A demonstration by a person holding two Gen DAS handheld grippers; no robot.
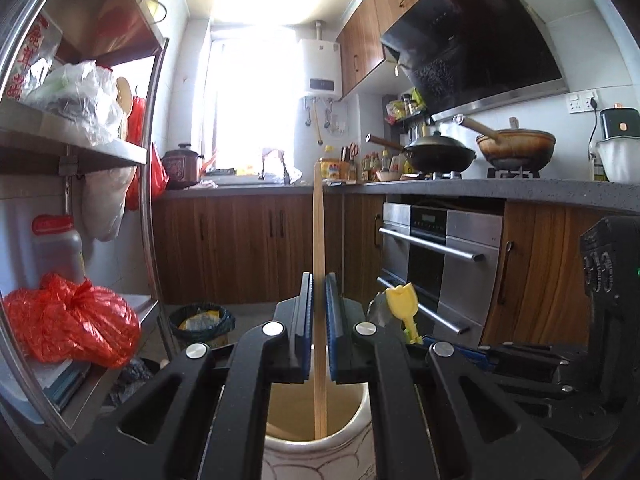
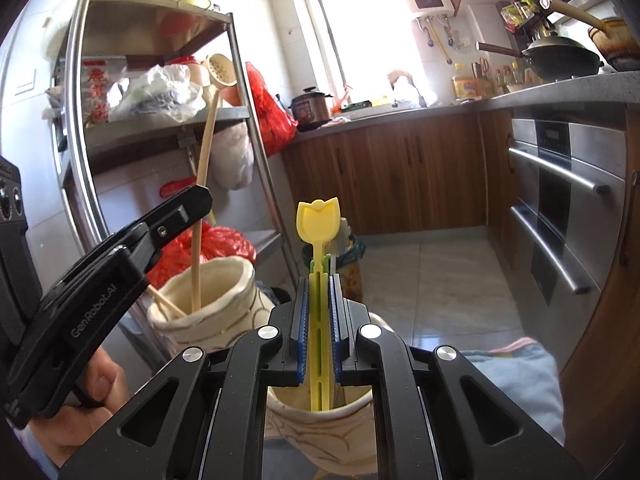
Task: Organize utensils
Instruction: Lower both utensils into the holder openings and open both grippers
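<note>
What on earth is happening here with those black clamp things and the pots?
A person holds a two-finger gripper in each hand. The left gripper is clamped on a long wooden stick, its lower end already inside a cream ceramic pot. The right gripper is clamped on a yellow tulip-topped utensil, its lower end inside a second ceramic pot. They are sorting utensils into holders in a kitchen.

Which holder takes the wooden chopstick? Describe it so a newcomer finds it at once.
Start at the steel shelf rack with the red bag on its lower shelf. In front of it stands a cream ceramic jar, the chopstick rising from its mouth in the left tongs. Unlike the nearer jar holding the yellow tulip-topped utensil, it contains only wooden sticks.
</note>
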